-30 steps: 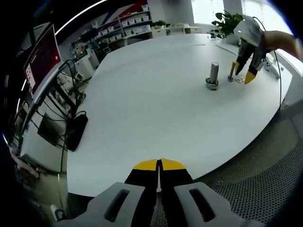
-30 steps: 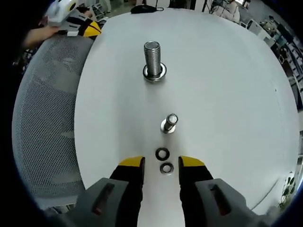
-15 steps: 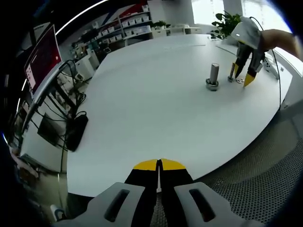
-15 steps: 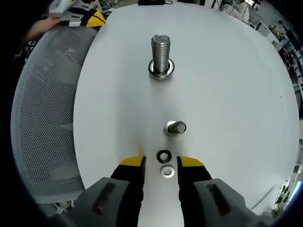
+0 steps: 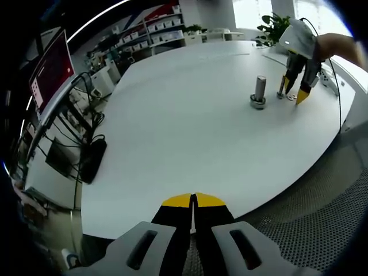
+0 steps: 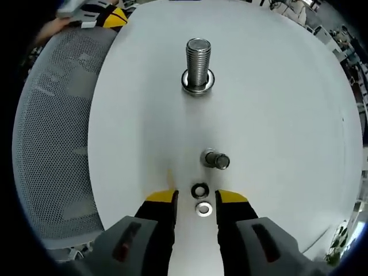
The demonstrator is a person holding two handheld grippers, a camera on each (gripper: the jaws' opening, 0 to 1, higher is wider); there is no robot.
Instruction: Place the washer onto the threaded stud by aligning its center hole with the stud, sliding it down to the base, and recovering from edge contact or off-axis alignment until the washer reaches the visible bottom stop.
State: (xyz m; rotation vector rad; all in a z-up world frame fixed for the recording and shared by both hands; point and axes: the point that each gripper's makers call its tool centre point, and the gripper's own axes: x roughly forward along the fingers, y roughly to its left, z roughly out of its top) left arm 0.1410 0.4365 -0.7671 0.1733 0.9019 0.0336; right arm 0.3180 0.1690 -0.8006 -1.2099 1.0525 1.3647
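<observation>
R tongs (image 6: 195, 198) open, straddling two washers (image 6: 201, 199) for pickup; small stud (image 6: 215, 160) just ahead. L tongs (image 5: 193, 200) closed, parked off table (image 5: 172, 126).

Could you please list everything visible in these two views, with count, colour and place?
Large threaded steel stud: one, silver, upright on its base, far along the table.
Small steel bolt: one, silver, between stud and washers.
Dark flat washer: one, black, ahead of the right tool's tips.
Bright flat washer: one, silver, between the right tool's open jaws.
Round white table: one.
Grey mesh chair: one, beside the table.
Right tool: black, yellow-tipped, open.
Left tool: black, yellow-tipped, shut.
</observation>
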